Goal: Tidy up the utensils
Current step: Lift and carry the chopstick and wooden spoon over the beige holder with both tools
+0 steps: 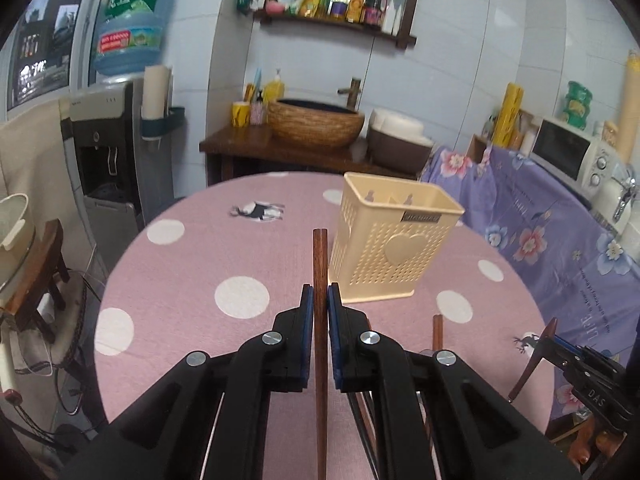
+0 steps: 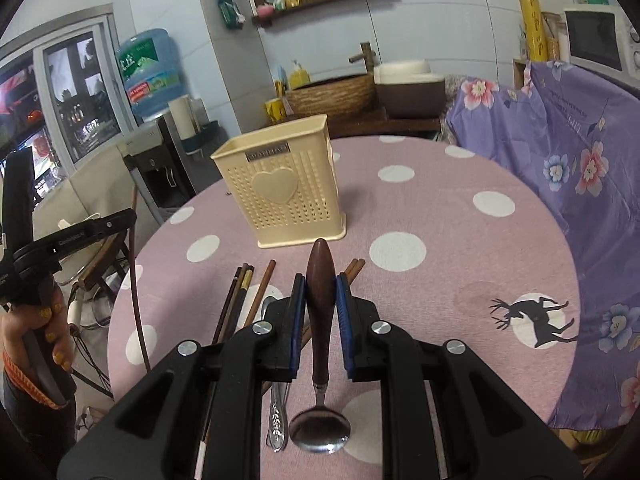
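Left gripper (image 1: 320,294) jaws clamped, right gripper (image 2: 320,284) jaws clamped, both raised, pointing forward

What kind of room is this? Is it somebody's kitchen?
Probably a home kitchen or dining corner. There's a microwave, a water dispenser with a big blue bottle, a shelf of sauce bottles, and a basin sink behind the polka-dot table.

Table (image 2: 460,216) cloth pink w/ white polka dots & black deer prints, utensil holder (image 2: 280,188) cream w/ perforated dot pattern & heart, chopstick (image 1: 320,264) reddish-brown, spoon (image 2: 320,292) dark-brown handle w/ silver bowl, hand-held gripper (image 1: 320,294) black w/ blue pads.
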A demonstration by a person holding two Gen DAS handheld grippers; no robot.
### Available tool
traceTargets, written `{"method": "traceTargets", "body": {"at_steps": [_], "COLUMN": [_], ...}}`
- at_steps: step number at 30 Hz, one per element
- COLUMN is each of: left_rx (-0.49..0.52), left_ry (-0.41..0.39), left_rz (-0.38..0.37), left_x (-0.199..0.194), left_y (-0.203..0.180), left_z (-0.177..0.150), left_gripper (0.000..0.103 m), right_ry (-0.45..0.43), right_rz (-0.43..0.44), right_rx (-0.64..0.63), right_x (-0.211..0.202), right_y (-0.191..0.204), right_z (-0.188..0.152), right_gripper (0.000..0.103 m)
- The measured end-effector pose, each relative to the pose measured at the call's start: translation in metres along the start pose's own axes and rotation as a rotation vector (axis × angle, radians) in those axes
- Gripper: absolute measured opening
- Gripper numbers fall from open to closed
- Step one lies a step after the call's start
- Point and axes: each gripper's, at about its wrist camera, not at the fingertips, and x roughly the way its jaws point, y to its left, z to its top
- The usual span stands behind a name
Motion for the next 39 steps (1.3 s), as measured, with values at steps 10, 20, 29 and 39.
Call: {"method": "traceTargets", "body": {"at_steps": [10, 20, 29, 39], "left_rx": [0.002, -0.005, 0.013, -0.006], "left_ry": [-0.084, -0.128, -0.147, -0.221], "left_rz": [-0.009, -0.012, -0.037, -0.091], "left_x": [-0.027, -0.034, -0.033, -0.031], "left_y": [0.003, 0.005, 0.000, -0.026], "left_z": [0.004, 0.011, 0.041, 0.133], "left_gripper": [0.008, 0.008, 0.008, 0.008], "right_ry": [-0.043, -0.065, -0.082, -0.188], "right_rz": [-0.003, -0.002, 0.020, 0.035], "right_rx": [-0.030, -0.041, -0.075, -0.118], "right_x": [-0.019, -0.021, -0.018, -0.007], "right_y": [0.005, 0.007, 0.016, 0.046], "right_z": [-0.002, 0.006, 0.038, 0.154], "right_gripper": [0.016, 0.016, 0.016, 0.016]}}
